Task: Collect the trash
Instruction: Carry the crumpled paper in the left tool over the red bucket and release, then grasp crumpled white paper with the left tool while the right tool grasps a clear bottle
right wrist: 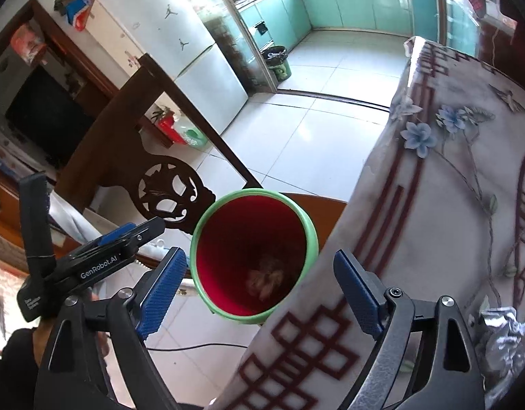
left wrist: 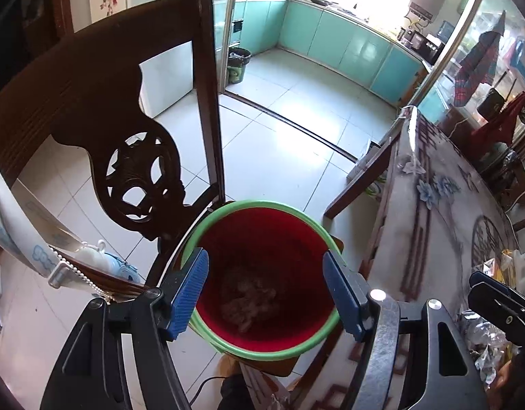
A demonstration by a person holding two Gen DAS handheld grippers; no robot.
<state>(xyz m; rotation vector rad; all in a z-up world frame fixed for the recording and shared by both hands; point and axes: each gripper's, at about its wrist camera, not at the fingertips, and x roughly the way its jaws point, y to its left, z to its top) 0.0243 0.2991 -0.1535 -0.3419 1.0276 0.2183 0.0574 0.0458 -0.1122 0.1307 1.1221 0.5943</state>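
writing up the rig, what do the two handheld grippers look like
Both the left gripper and right gripper have black angular frames, silver pivot bolts and ribbed blue finger pads. White "GenRobot.AI" lettering marks the left gripper's body in the right wrist view.

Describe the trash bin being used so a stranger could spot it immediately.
Find the table with the floral cloth. On a chair beside its edge, before the carved chair back, stands the bin: red inside, green rim, crumpled trash at the bottom, unlike the dark bin by the kitchen doorway.

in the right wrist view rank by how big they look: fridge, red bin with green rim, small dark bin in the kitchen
1. fridge
2. red bin, though its nearness to the camera inflates it
3. small dark kitchen bin
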